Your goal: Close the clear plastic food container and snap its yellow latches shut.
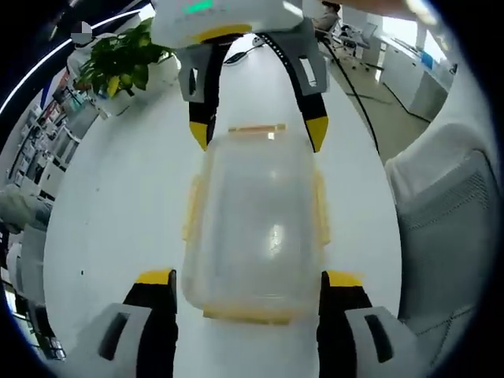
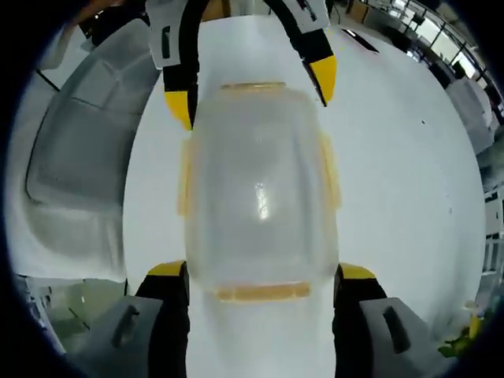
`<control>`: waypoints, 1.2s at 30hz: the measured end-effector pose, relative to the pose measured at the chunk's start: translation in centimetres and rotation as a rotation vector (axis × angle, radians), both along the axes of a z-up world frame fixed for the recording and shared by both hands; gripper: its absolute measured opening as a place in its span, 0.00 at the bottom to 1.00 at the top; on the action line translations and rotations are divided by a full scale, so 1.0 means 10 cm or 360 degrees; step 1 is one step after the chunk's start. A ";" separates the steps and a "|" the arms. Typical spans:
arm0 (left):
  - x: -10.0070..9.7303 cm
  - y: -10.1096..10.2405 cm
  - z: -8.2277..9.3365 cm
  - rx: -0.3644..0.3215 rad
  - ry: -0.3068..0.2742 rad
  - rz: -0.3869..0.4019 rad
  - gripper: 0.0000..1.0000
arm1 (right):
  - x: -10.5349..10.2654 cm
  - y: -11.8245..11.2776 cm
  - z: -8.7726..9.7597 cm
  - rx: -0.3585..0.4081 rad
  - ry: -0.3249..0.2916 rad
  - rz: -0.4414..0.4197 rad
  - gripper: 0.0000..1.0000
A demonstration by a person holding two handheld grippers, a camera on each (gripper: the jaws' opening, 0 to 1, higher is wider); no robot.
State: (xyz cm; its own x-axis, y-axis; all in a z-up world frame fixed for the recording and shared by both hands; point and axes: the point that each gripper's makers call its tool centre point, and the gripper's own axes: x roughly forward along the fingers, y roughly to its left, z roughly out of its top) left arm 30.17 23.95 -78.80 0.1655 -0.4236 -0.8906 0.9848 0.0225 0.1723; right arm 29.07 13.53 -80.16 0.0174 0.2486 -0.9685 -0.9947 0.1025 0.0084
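The clear container (image 1: 256, 220) lies flat on the white desk (image 1: 118, 205) with its lid on, between the two grippers, which face each other from its opposite short ends. The left gripper (image 1: 250, 293) has its jaws spread wide, straddling the near end without gripping; the right gripper (image 2: 260, 285) does likewise at the other end (each shows at the far end in the other's view). This bracketing probably steadies the box for pressing. Yellow latches (image 2: 264, 292) run along all four edges; whether any has snapped home I cannot tell.
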 end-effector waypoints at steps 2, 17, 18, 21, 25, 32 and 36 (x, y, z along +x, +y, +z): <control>0.01 0.01 -0.01 0.0017 -0.0004 -0.0014 0.67 | -0.01 0.01 0.00 0.0005 -0.0001 -0.0002 0.71; 0.10 0.36 -0.02 0.0138 -0.0024 -0.0024 0.66 | 0.07 0.37 0.01 0.0077 -0.0006 -0.0011 0.71; 0.10 0.40 -0.02 0.0145 -0.0026 -0.0021 0.66 | 0.08 0.41 0.01 0.0081 -0.0007 -0.0008 0.71; 0.11 0.52 -0.01 0.0149 -0.0028 -0.0006 0.66 | 0.10 0.53 0.01 0.0089 -0.0011 0.0001 0.71; 0.11 0.64 -0.01 0.0143 -0.0027 0.0016 0.66 | 0.11 0.65 0.01 0.0104 -0.0010 0.0025 0.71; 0.10 0.79 0.00 0.0096 -0.0024 0.0053 0.66 | 0.13 0.79 0.00 0.0106 -0.0013 0.0057 0.71; 0.11 0.83 -0.01 0.0092 -0.0025 0.0055 0.66 | 0.14 0.84 0.00 0.0108 -0.0016 0.0060 0.71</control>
